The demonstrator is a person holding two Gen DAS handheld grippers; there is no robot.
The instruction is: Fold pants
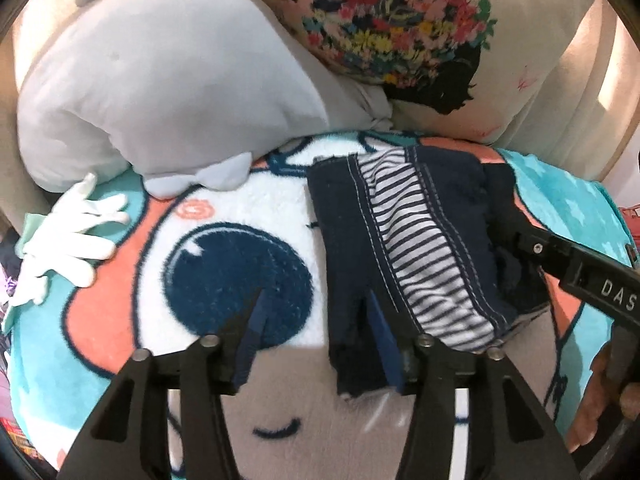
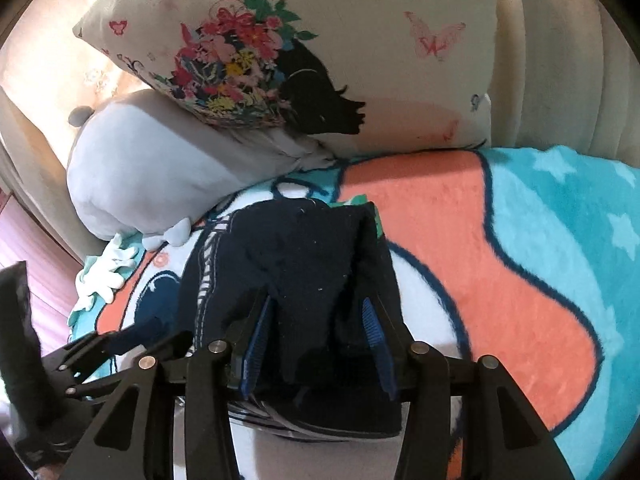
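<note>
Small navy cotton pants [image 1: 352, 248] with a striped side panel lie folded into a compact bundle. They rest flat, slightly rumpled at one edge.

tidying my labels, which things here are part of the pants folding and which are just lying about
Part of the job:
navy pants with striped side panel
left gripper
right gripper

Just lying about:
cartoon fleece blanket
grey plush toy
floral pillow
white glove

Pants [image 1: 352, 248]: dark matt knit cloth, striped lining. Blanket [image 1: 224, 216]: fuzzy fleece. Left gripper [image 1: 316, 304]: matt black plastic, metal pins.
</note>
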